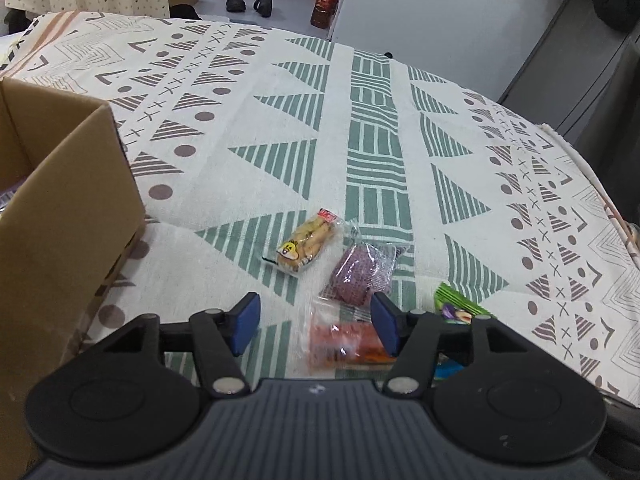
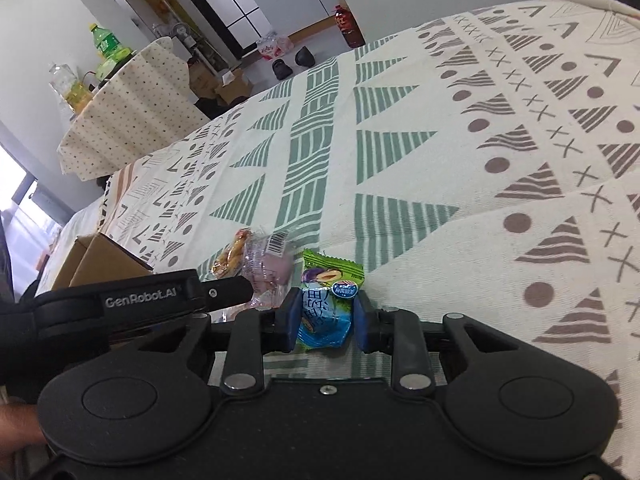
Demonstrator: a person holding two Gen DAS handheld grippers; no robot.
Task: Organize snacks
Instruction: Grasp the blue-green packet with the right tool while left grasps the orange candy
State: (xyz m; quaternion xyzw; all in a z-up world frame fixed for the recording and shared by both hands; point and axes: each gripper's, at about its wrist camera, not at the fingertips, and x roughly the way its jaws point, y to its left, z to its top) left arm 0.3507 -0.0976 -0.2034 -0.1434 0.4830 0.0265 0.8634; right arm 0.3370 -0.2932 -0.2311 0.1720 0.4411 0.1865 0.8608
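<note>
Fingers (image 2: 362,320) pinch blue packet (image 2: 324,326) (tablecloth (image 2: 460,184) beyond).

Snacks cluster near the front edge: biscuit pack (image 1: 306,245), purple pack (image 1: 360,274), orange pack (image 1: 344,344), green pack (image 2: 334,274), close together, gaps narrow. Box (image 1: 60,216) walls off the left. Cloth (image 1: 280,120) beyond lies bare, open passage across the far surface.

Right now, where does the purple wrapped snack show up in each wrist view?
Left wrist: purple snack lies low and centre, just ahead of the open left gripper.
Right wrist: it lies left of centre, left of the green packet.
Shared landmark: the cardboard box, at left in both views.
</note>
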